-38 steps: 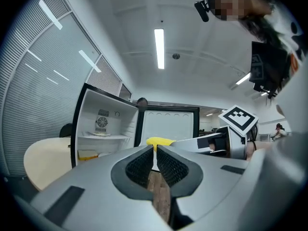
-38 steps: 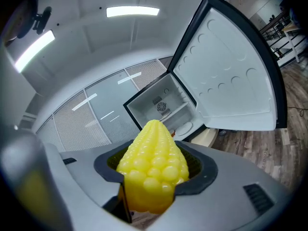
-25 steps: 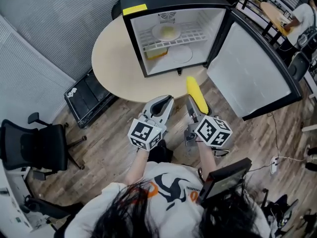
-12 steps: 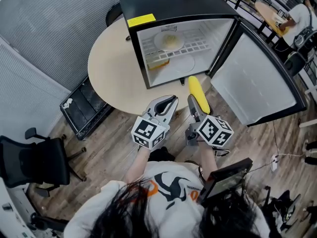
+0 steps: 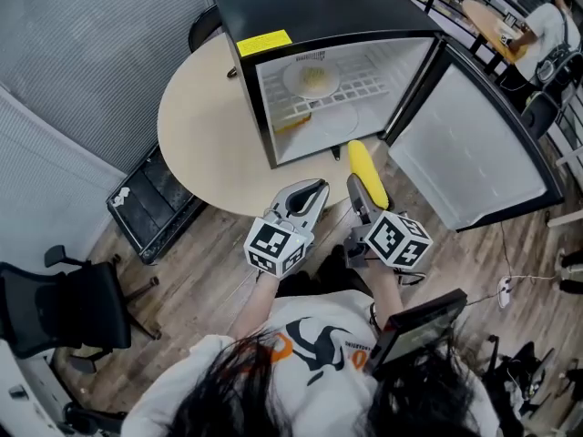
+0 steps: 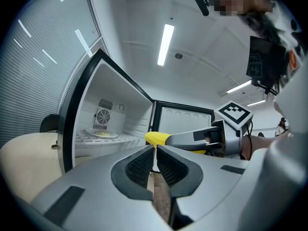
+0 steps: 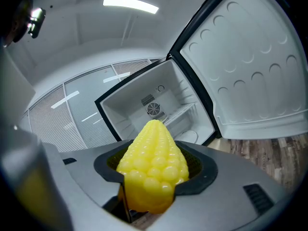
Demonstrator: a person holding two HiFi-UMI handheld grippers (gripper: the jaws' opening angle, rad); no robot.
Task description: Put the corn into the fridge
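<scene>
The corn [image 5: 366,173] is held lengthwise between the jaws of the right gripper [image 5: 358,189], just right of the centre of the head view, with its tip pointed at the lower front edge of the open fridge [image 5: 319,7] and still outside the compartment. In the right gripper view the cob is seen clamped between the two dark pads, filling the lower middle of the frame. The left gripper [image 6: 155,154] is held beside it, to its left, with its jaws brought together and nothing between them. The fridge is set on a round table [image 5: 205,126] in the upper middle of the head view, and its door [image 5: 474,144] is swung wide to the right. A plate [image 5: 312,78] with pale food is seen on the wire shelf inside, and a yellow item [image 5: 290,121] lies beneath the shelf at the left. A black chair [image 5: 64,308] is seen at the lower left.
</scene>
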